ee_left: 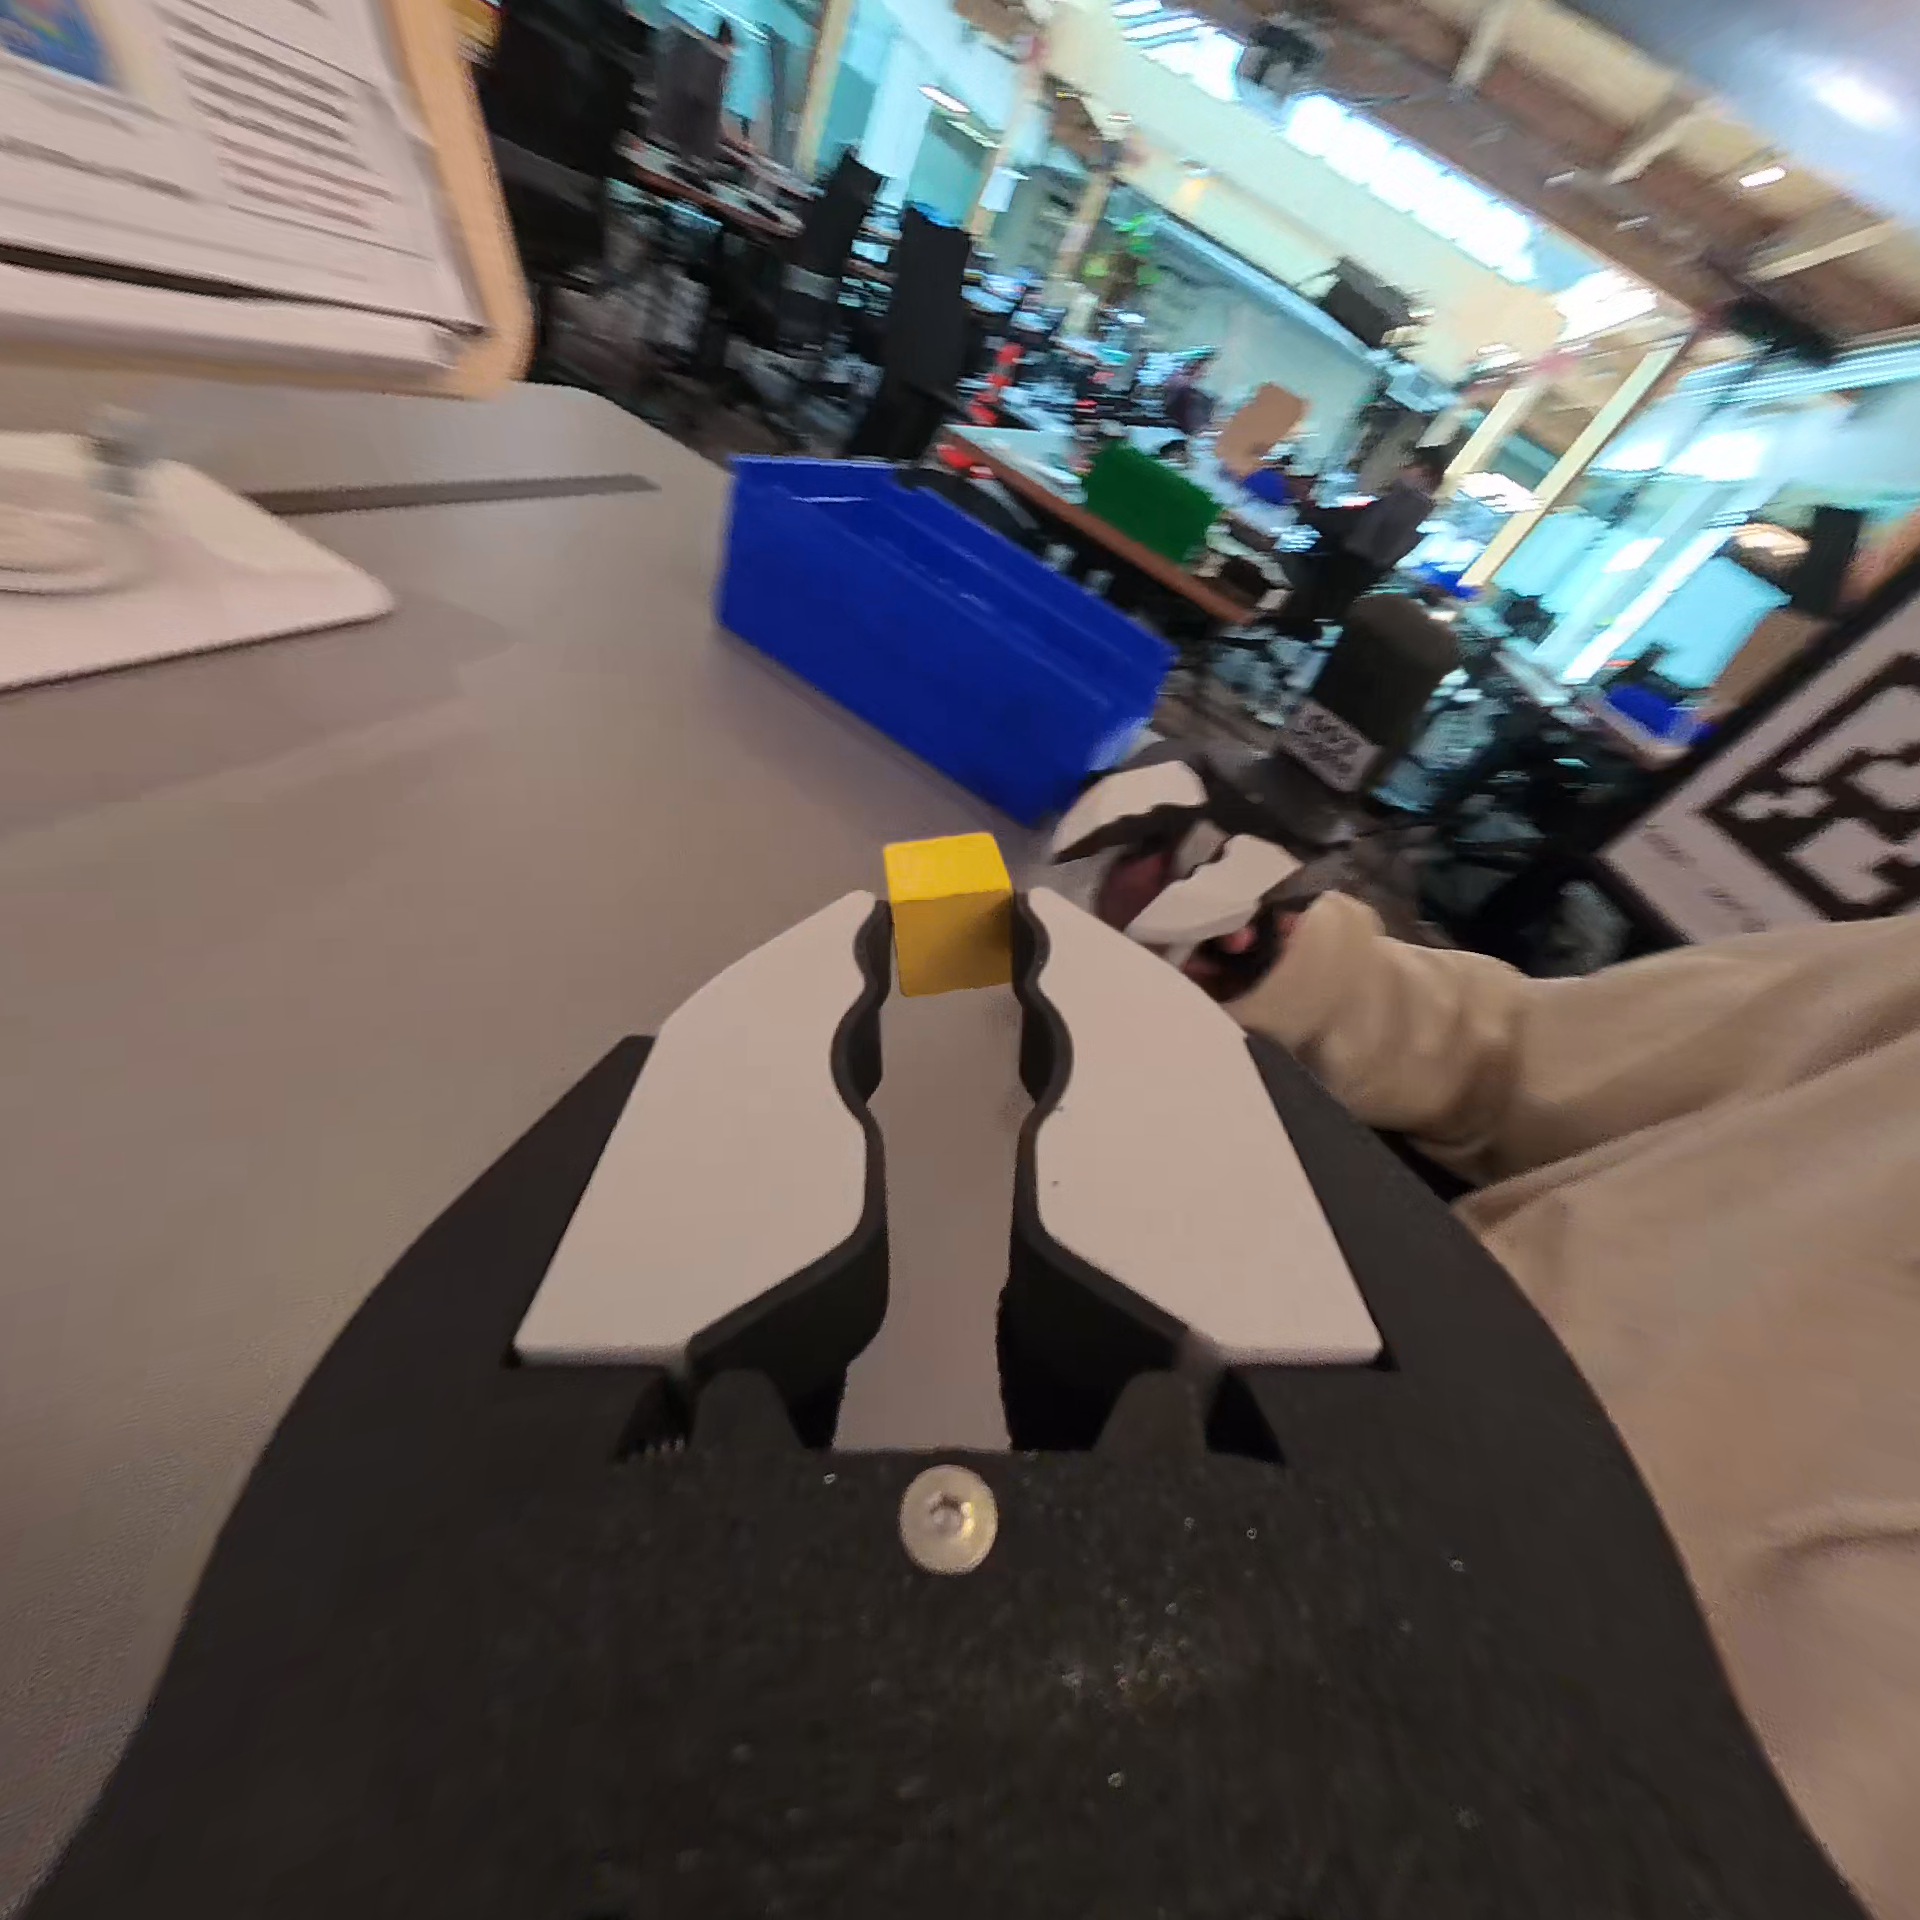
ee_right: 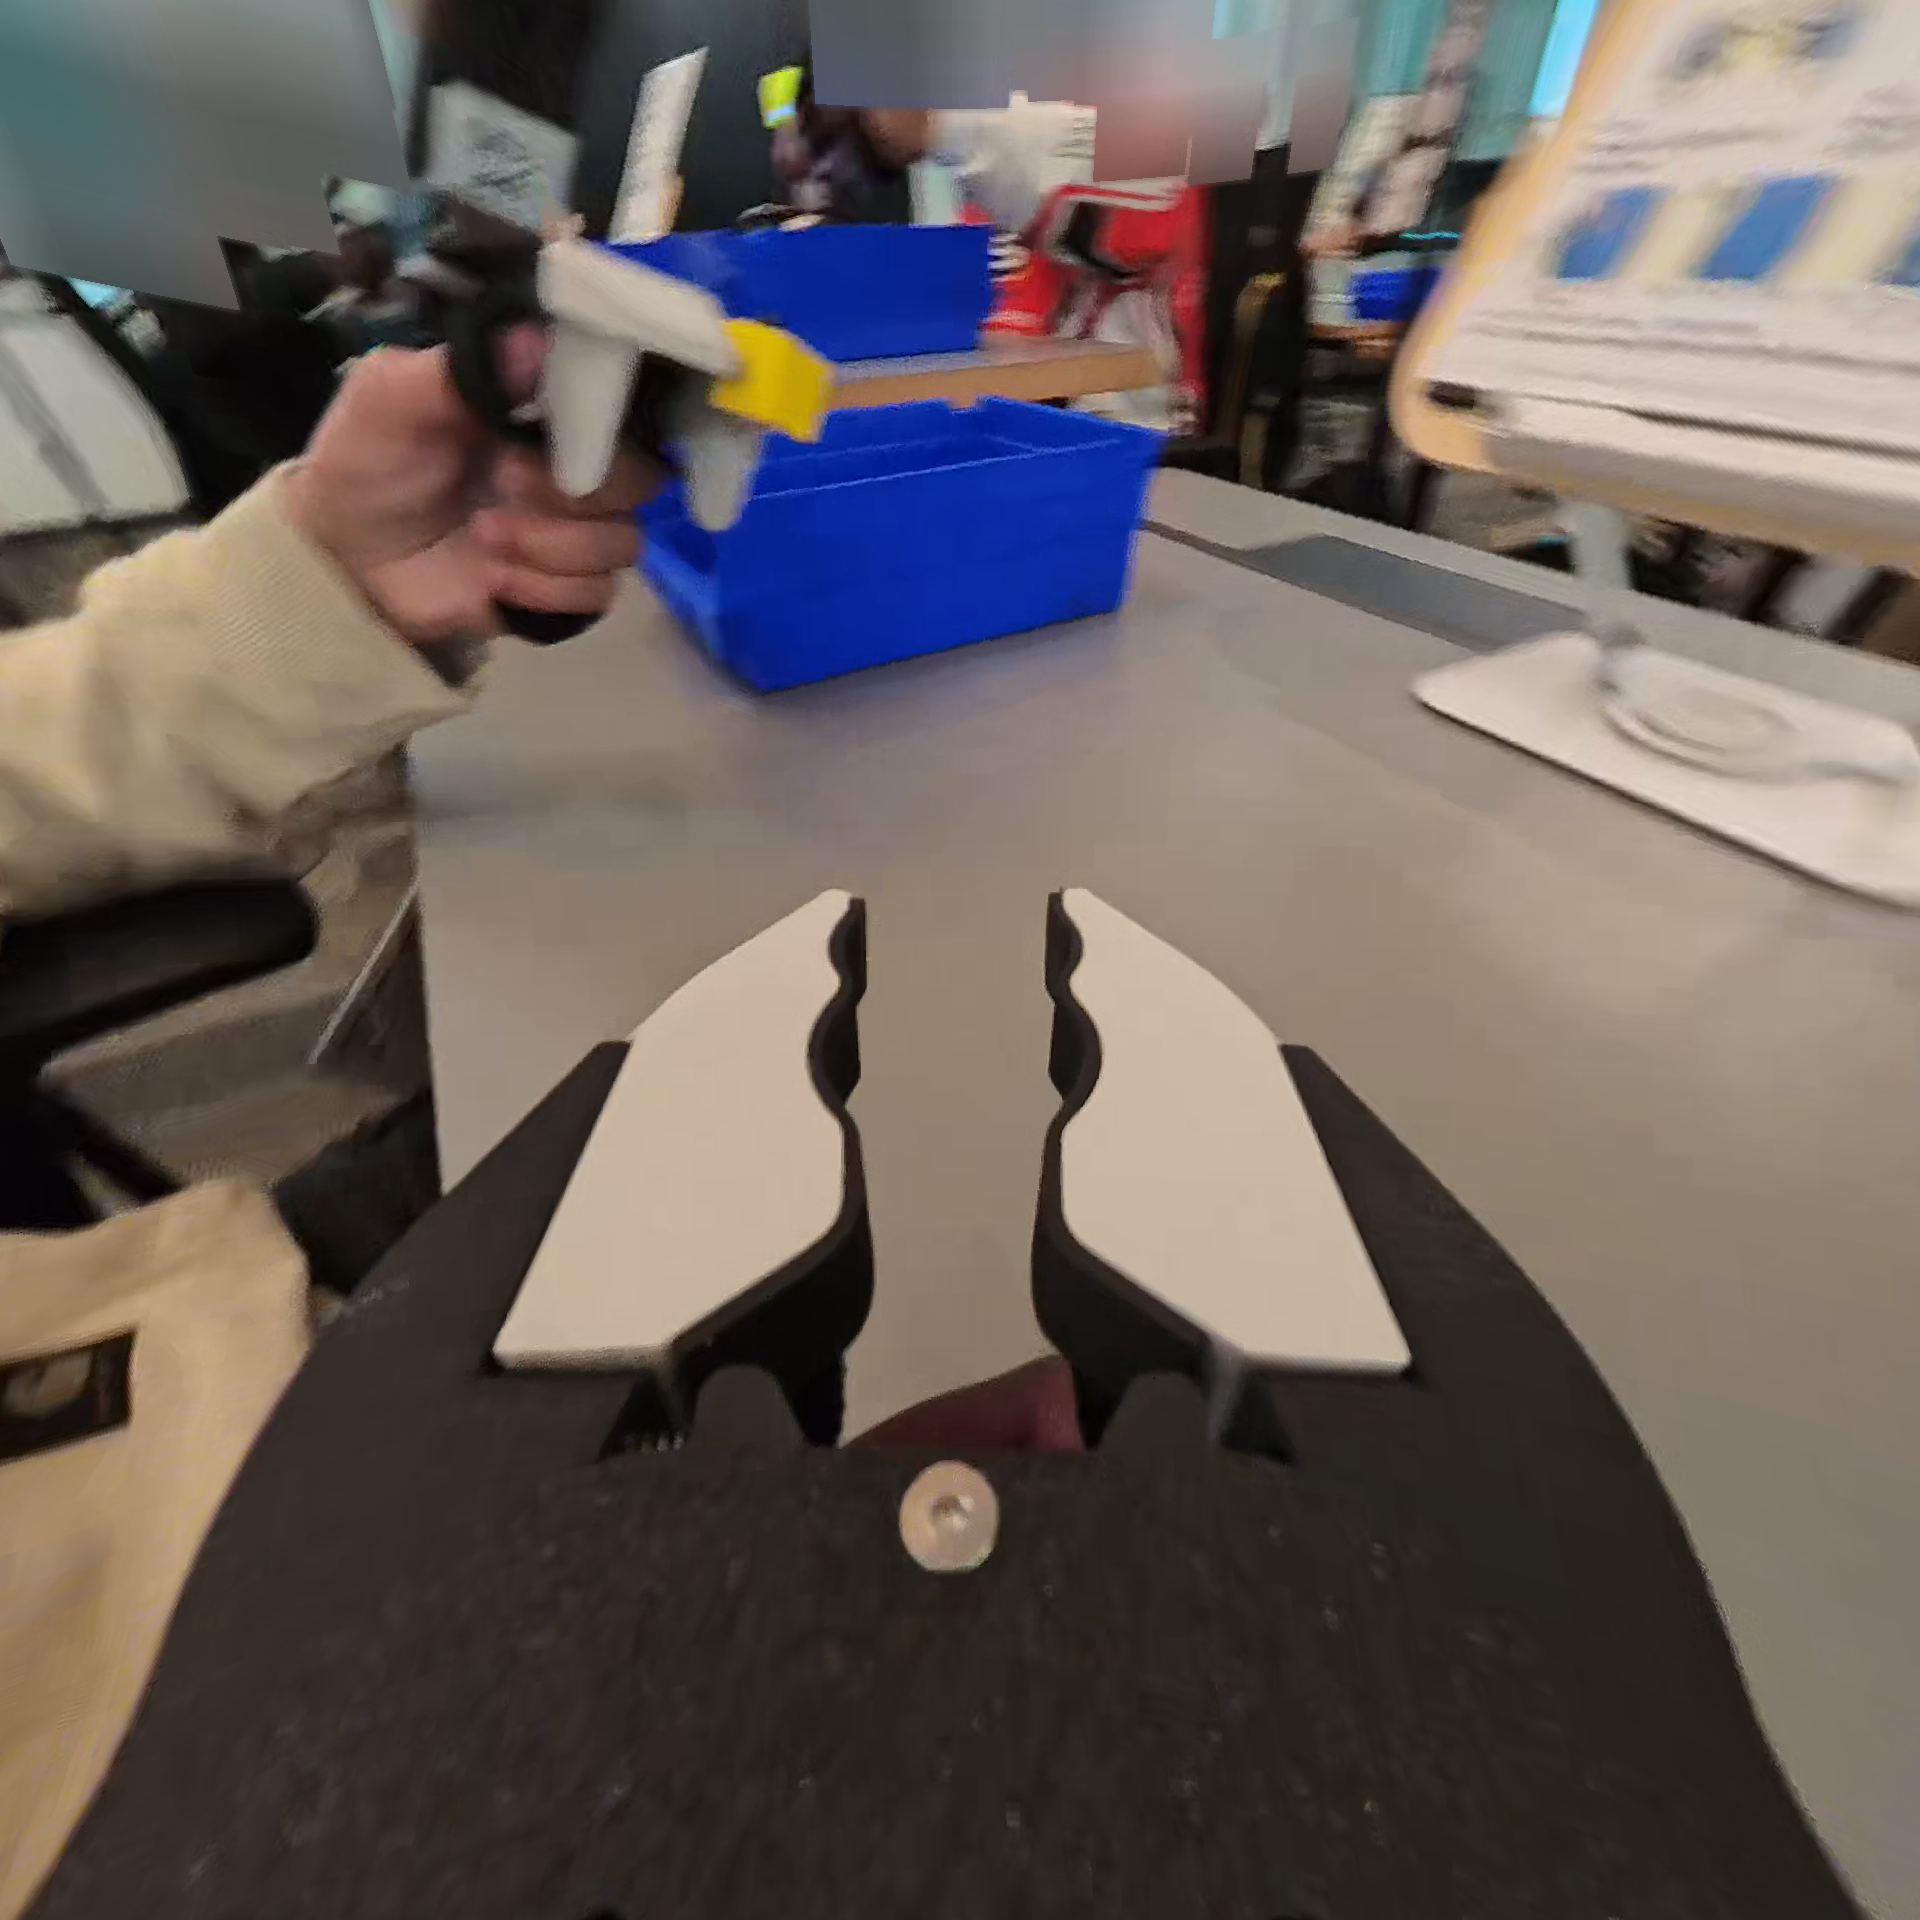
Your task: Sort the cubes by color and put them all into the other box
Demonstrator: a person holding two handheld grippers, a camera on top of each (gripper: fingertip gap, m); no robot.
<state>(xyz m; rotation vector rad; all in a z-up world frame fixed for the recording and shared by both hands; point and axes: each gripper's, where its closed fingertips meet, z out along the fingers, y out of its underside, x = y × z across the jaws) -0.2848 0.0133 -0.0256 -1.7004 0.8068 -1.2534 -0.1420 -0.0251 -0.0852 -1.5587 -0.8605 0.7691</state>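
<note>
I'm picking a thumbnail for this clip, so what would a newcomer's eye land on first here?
The yellow cube, pinched at the tips of the left gripper and held above the grey table, stands out most. Behind it sits the bright blue box near the table's far edge, its inside hidden from these angles. The right gripper is open and empty over bare tabletop.

The cube [ee_left: 951, 914] is plain yellow. The box [ee_left: 935, 623] near the table's far edge is solid bright blue. The table [ee_left: 416, 883] is flat grey. Both grippers have pale grey fingers [ee_right: 717, 1132] with black inner pads on speckled black bodies. The sleeve [ee_right: 187, 675] is cream. A white card [ee_left: 1818, 790] carries a bold black square pattern.
</note>
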